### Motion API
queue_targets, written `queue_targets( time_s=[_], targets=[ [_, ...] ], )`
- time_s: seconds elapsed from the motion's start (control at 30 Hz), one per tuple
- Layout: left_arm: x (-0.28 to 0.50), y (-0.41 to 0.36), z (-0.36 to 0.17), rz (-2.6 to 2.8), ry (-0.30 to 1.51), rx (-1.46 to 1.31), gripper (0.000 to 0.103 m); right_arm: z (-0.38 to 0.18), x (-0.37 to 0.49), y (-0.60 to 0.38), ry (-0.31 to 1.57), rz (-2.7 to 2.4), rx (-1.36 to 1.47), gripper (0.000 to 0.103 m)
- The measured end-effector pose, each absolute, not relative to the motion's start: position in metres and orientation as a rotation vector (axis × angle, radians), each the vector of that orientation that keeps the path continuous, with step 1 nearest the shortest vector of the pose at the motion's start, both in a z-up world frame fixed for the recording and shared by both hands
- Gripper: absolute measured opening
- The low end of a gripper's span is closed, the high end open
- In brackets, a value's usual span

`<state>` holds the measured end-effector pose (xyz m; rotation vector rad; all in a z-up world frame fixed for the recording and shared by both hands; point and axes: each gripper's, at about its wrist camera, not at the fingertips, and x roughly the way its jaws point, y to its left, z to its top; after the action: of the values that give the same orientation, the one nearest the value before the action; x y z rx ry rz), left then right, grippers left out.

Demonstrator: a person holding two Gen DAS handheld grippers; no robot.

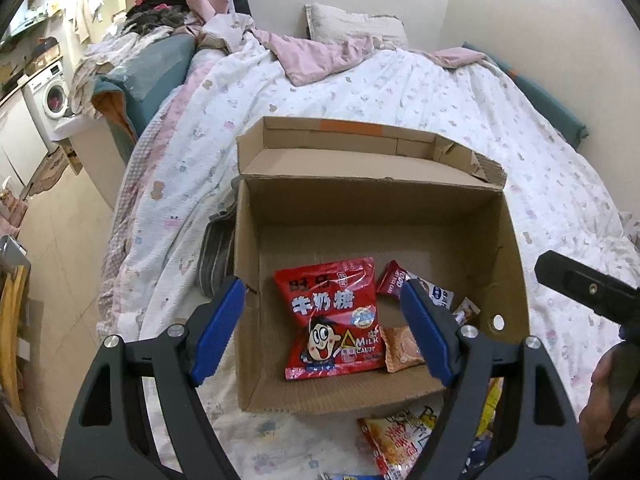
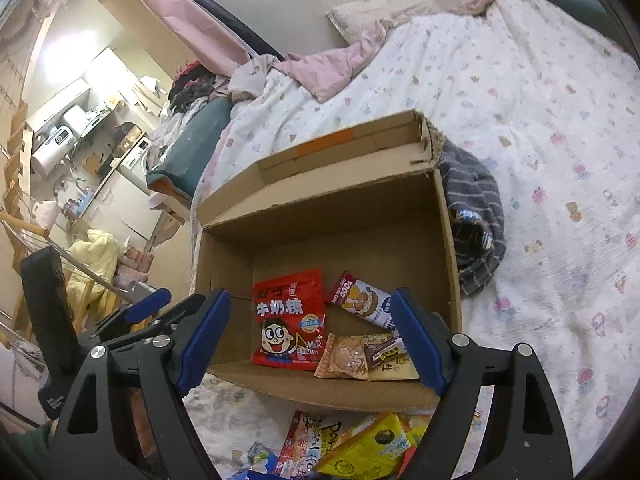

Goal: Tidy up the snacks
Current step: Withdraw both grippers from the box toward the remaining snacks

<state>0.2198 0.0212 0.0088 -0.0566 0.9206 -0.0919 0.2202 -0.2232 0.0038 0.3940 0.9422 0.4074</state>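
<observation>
Closest to us, below our right gripper (image 2: 312, 336), a loose pile of colourful foil snack packets (image 2: 360, 444) lies on the white printed bedspread (image 2: 540, 160), outside the box. Both our grippers are released: the blue-padded jaws of the right stand wide apart with nothing between them, and our left gripper (image 1: 322, 330) is likewise spread and empty.

Just ahead of both grippers sits the open brown cardboard box (image 2: 224, 248). On its floor, between the left gripper's fingers, lies the red milk candy bag with a cartoon face (image 1: 332, 320). To its right rest an orange biscuit packet (image 2: 348, 358), a small brown chocolate wrapper (image 2: 384, 352) and a red-and-white cake packet (image 2: 364, 300).

Beyond the box, on its right side, a grey striped cloth (image 2: 476, 208) is bunched against the wall. Farthest off, a pink blanket (image 1: 320, 56) and a pillow (image 1: 352, 20) lie at the head of the bed.
</observation>
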Motion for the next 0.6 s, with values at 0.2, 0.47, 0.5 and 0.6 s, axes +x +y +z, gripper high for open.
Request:
queue_targets(
  time_s=[0.2,0.47,0.5,0.6],
  targets=[
    [0.187,0.029,0.023,-0.115,0.9,-0.044,0.078,0.01,0.188,-0.224,0.92,0.412,0.321,0.088],
    [0.142,0.052,0.03,-0.09,0.902,-0.085,0.078,0.015,0.146,-0.244,0.907,0.339,0.336,0.089],
    [0.136,0.055,0.031,-0.083,0.899,-0.091,0.078,0.015,0.141,-0.246,0.909,0.332,0.34,0.089],
    [0.123,0.064,0.031,-0.058,0.896,-0.109,0.078,0.012,0.129,-0.252,0.922,0.308,0.35,0.089]
  ],
)
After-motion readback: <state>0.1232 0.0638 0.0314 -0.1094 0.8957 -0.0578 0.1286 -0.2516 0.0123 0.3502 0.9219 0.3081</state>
